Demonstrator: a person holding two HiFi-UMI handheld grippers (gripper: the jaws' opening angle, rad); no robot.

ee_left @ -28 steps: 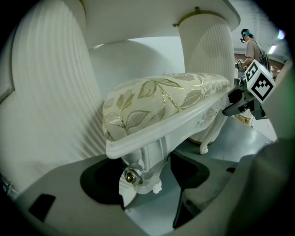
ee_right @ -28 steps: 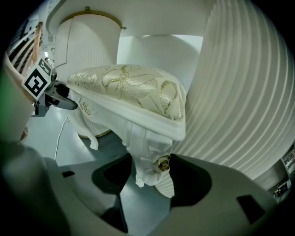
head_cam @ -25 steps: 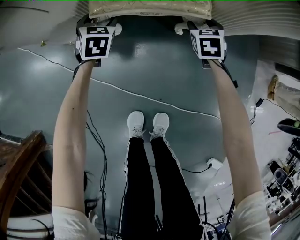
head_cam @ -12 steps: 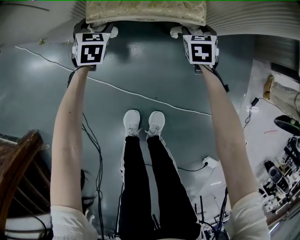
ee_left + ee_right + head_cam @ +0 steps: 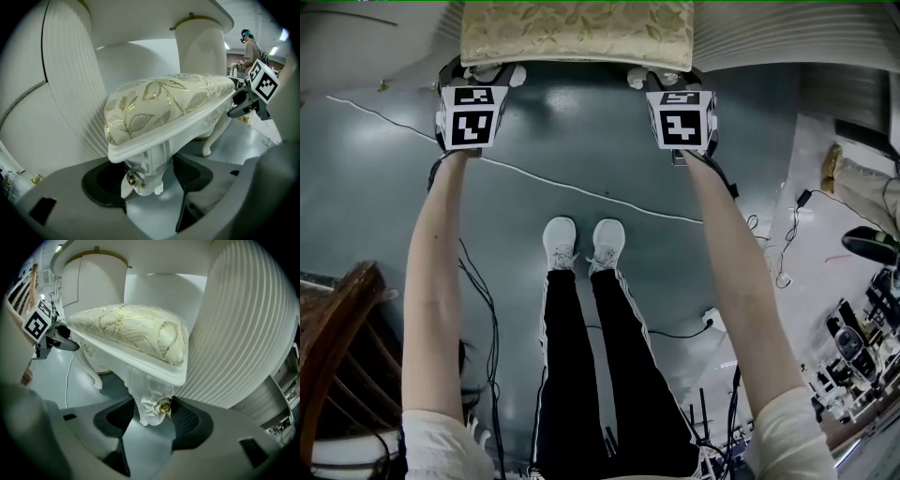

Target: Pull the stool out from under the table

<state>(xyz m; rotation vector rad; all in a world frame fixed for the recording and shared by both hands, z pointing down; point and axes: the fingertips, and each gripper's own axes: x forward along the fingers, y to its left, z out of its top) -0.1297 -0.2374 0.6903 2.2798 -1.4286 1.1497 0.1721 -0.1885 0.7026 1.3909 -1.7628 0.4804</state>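
Note:
The stool has a gold leaf-pattern cushion [image 5: 577, 33] on a white carved frame and stands at the top of the head view, partly out from under the white table [image 5: 787, 37]. My left gripper [image 5: 483, 77] is shut on the stool's near left leg, and the carved leg top [image 5: 143, 176] sits between its black pads. My right gripper [image 5: 661, 80] is shut on the near right leg [image 5: 152, 408] in the same way. Both arms are stretched forward. The cushion [image 5: 164, 103] [image 5: 131, 331] fills both gripper views, with the table's fluted pedestals [image 5: 70, 84] [image 5: 243, 324] close behind it.
A white cable [image 5: 581, 192] crosses the grey floor between the stool and my shoes [image 5: 581, 244]. A wooden chair [image 5: 337, 319] stands at the lower left. Cables, a power strip [image 5: 712, 323] and equipment lie at the right. Another person [image 5: 251, 47] stands far off.
The stool and both grippers have come toward me, down the head view. More of the cushion now shows from under the table.

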